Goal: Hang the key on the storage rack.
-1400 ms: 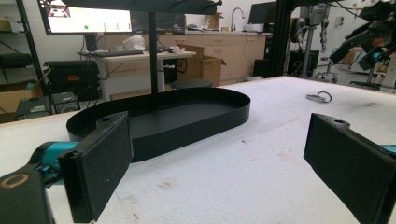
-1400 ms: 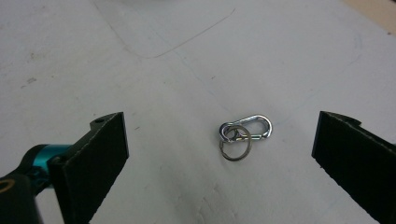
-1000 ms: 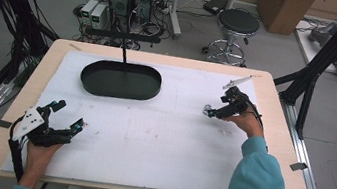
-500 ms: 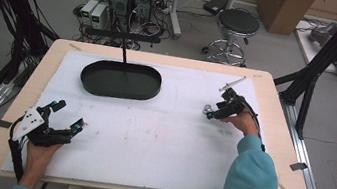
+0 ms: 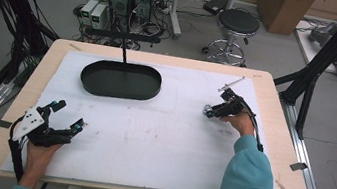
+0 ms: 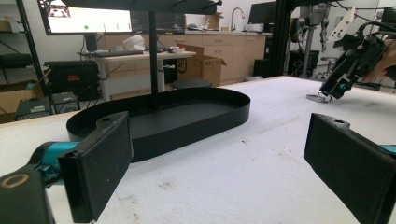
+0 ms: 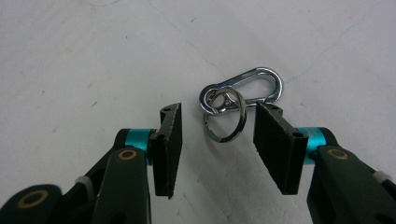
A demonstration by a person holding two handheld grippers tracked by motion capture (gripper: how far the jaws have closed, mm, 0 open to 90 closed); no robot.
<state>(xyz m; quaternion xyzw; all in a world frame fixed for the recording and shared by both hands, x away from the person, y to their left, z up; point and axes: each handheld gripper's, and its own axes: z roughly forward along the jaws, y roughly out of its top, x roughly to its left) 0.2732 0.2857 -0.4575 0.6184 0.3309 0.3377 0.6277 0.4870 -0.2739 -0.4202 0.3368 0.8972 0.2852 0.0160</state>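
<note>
Right gripper (image 7: 217, 135): we're seeing its jaws about half open & they've just been closing; the pads aren't pressing on anything yet.
Thing btwn jaws: a shiny silver metal carabiner clip with a round split key ring (image 7: 233, 105) is lying flat on the white foam table cover (image 7: 93, 56). The ring part is sitting in the gap, nearer the right-hand pad, maybe just touching it; we can't tell for sure. The clip body is sticking out past the jaw tips.
Where on table: in the high view we're finding the keyring (image 5: 208, 111) at the right gripper's tips, on the right side of the cover, well apart from the black oval metal tray (image 5: 120, 80).
Left gripper (image 6: 215, 158): we're holding it low near the front left w/ jaws standing wide open, nothing btwn them.
Tray: it's sitting at the far centre of the cover, w/ a black upright post (image 6: 152, 56) rising behind it.
</note>
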